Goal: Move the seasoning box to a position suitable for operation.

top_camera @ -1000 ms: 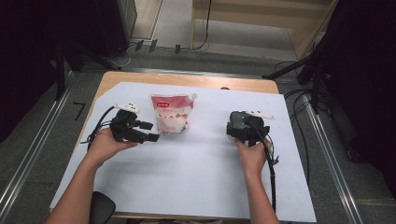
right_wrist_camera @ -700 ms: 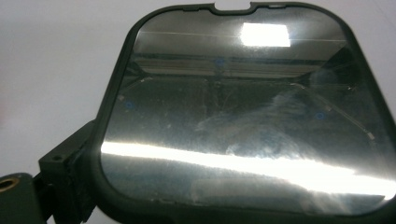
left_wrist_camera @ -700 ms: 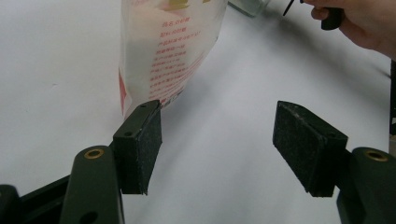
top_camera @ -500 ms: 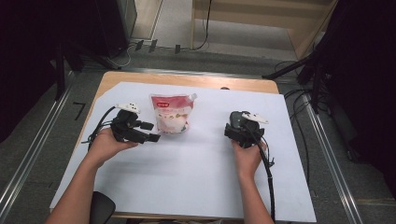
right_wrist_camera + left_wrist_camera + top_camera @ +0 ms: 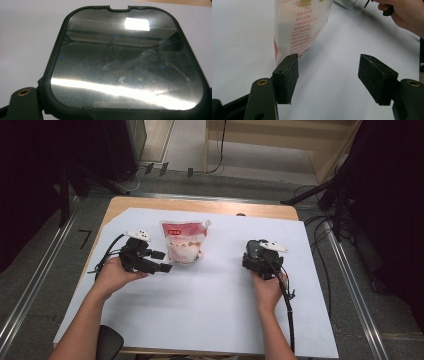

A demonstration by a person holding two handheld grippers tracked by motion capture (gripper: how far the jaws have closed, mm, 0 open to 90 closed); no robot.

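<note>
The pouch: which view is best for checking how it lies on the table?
The high view: the whole pouch lies flat on the white sheet, just off the left gripper. The left gripper view gives its lower printed part close up, top cut off, beyond the open jaws. The right gripper view faces a shiny dark-framed plate.
</note>
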